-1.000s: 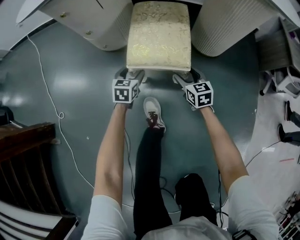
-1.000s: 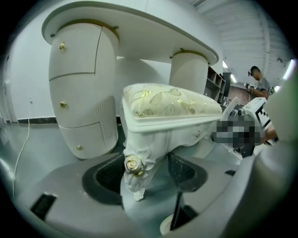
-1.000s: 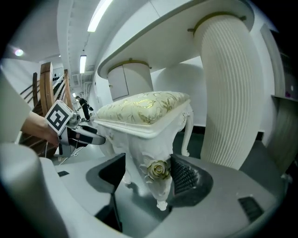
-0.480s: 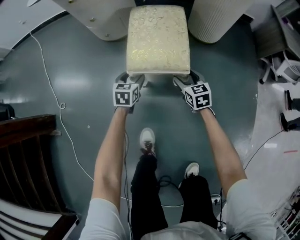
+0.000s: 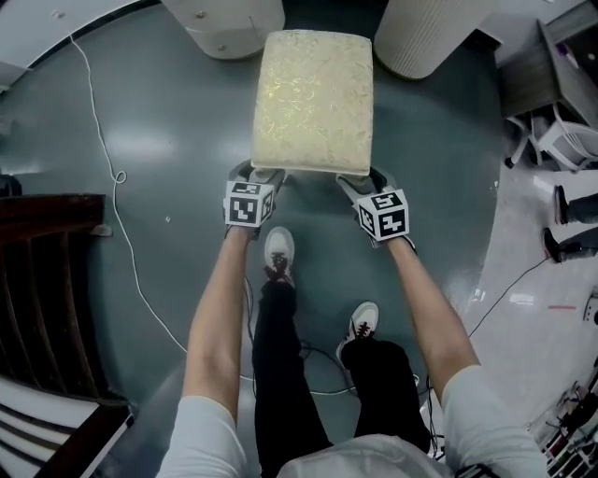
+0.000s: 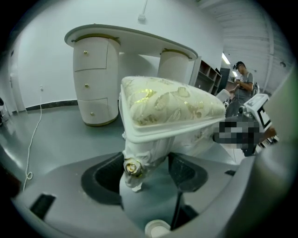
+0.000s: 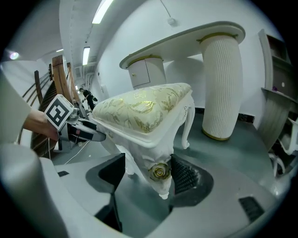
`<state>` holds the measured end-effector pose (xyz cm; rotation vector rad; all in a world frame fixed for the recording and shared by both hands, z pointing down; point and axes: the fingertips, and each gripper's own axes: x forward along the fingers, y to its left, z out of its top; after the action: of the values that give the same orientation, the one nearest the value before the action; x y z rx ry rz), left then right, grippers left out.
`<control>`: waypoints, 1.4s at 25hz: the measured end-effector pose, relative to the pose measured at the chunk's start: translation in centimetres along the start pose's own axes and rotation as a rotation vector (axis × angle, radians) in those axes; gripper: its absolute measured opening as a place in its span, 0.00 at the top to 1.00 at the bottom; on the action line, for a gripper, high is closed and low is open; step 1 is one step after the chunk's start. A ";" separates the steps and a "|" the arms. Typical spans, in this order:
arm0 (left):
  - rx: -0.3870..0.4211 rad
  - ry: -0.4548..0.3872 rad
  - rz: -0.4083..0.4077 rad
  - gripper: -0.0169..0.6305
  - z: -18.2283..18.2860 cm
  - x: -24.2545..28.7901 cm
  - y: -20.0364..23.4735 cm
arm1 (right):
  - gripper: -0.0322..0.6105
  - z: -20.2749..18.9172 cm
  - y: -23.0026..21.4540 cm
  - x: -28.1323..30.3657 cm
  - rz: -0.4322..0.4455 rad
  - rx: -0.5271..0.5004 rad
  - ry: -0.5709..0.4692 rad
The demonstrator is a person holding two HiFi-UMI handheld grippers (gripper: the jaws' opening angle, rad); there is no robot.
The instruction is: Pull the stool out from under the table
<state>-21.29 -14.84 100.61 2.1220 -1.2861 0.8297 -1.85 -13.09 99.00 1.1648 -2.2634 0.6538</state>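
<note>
The stool has a cream and gold cushion on a white carved frame and stands on the grey floor just in front of the white table's two pedestals. My left gripper is shut on its near left leg. In the left gripper view, that leg with its gold rosette fills the gap between the black pads of my left gripper. My right gripper is shut on the near right leg. In the right gripper view, that leg is clamped the same way by my right gripper.
A white cable trails over the floor at the left, beside dark wooden furniture. The person's feet stand between the arms. Shelving and clutter line the right side. Another person stands far off.
The stool has slid toward me with both grippers, its cushion now out from under the table top. The person has stepped back.
</note>
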 end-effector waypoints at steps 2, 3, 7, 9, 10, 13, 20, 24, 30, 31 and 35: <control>-0.006 0.018 0.003 0.53 -1.5 -1.2 -0.8 | 0.48 -1.1 1.0 -1.1 -0.002 0.029 0.009; -0.008 0.018 0.007 0.53 -2.1 -1.8 -1.0 | 0.48 -1.5 1.6 -1.5 -0.004 0.042 0.010; -0.078 0.046 0.014 0.52 -4.0 -3.4 -2.1 | 0.48 -3.0 2.6 -3.2 -0.004 -0.009 0.064; -0.119 0.073 0.012 0.49 -4.7 -4.5 -2.9 | 0.48 -3.7 2.4 -4.9 -0.008 -0.069 0.116; -0.116 0.098 0.012 0.49 -5.1 -5.3 -3.2 | 0.48 -3.9 2.3 -6.0 -0.009 -0.098 0.139; -0.107 0.152 0.020 0.49 -5.4 -9.4 -3.6 | 0.48 -2.6 1.0 -10.2 -0.029 -0.165 0.186; -0.118 0.028 0.049 0.61 6.5 -23.1 -4.4 | 0.65 12.5 -1.0 -23.2 -0.106 -0.236 0.084; -0.015 -0.084 0.105 0.89 15.7 -31.7 -5.9 | 0.84 23.7 1.0 -30.4 -0.137 -0.374 -0.015; 0.019 -0.310 0.165 0.95 26.7 -45.9 -8.2 | 0.92 37.1 6.9 -41.5 -0.073 -0.437 -0.178; 0.015 -0.349 0.173 0.95 28.2 -48.1 -8.5 | 0.92 38.9 7.9 -43.0 -0.064 -0.450 -0.200; 0.047 -0.456 0.196 0.95 33.7 -56.0 -9.4 | 0.93 45.5 11.9 -48.1 -0.062 -0.499 -0.287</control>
<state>-25.24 -1.71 36.03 2.3347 -1.7399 0.4628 2.57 -6.66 32.20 1.1170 -2.4116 -0.1177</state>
